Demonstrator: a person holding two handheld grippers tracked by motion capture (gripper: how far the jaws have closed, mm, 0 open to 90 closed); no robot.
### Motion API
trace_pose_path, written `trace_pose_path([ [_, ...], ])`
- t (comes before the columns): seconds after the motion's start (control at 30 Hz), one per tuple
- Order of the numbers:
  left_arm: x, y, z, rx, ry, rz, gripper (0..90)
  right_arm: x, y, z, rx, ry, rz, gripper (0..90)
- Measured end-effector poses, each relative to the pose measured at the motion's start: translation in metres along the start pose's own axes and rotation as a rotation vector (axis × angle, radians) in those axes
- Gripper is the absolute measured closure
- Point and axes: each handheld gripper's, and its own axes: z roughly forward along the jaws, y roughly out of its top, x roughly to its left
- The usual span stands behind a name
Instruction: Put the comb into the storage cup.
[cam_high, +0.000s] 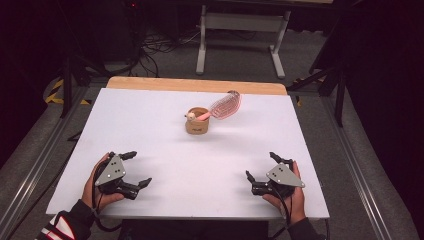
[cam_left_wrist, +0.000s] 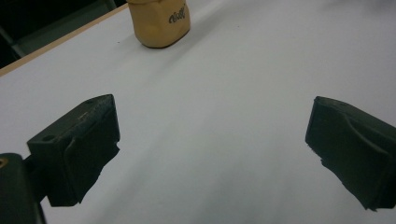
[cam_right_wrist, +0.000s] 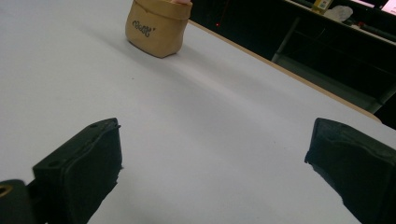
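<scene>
A small tan pouch (cam_high: 197, 122) with dark lettering stands upright near the middle of the white table top (cam_high: 150, 130). A pink hairbrush (cam_high: 225, 106) leans out of it, handle down in the pouch, bristled head up to the right. The pouch (cam_left_wrist: 159, 21) sits far ahead in the left gripper view, and the pouch (cam_right_wrist: 157, 27) lies at the upper left in the right gripper view. My left gripper (cam_high: 138, 169) rests at the near left, open and empty. My right gripper (cam_high: 261, 165) rests at the near right, also open with nothing between its jaws.
A wooden strip (cam_high: 196, 85) runs along the table's far edge. Beyond it stands a grey table frame (cam_high: 242, 30) on the carpet, with cables on the floor. Metal rails (cam_high: 30, 165) flank the table on both sides.
</scene>
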Motion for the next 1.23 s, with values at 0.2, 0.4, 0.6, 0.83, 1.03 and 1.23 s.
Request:
trace_pose_path([
  [0.2, -0.0017, 0.0009, -0.0025, -0.003, 0.001, 0.011, 4.1, 0.0025, 0.002, -0.0009, -0.003, -0.003, 0.003, 3.7],
  [0.4, 0.0005, 0.0008, -0.0004, 0.001, 0.0, 0.009, 4.1, 0.0077, 0.0028, 0.0021, 0.007, -0.005, -0.034, 3.6],
  [0.6, 0.0031, -0.0003, 0.0002, 0.002, 0.003, -0.003, 4.1, 0.0047, 0.0016, 0.0042, 0.006, -0.018, -0.01, 3.6],
  [0.83, 0.0045, -0.0029, -0.0018, 0.004, 0.01, -0.013, 4.2, 0.0036, 0.0027, 0.0078, 0.003, -0.009, -0.008, 3.7],
  [1.03, 0.0029, -0.0014, -0.0007, 0.005, 0.008, -0.009, 4.2, 0.005, 0.0029, 0.0056, 0.0, -0.015, -0.018, 3.7],
  [1.23, 0.0023, -0.0019, -0.002, 0.005, 0.01, -0.013, 4.3, 0.0023, 0.0021, 0.0062, -0.006, -0.013, 0.011, 3.6],
])
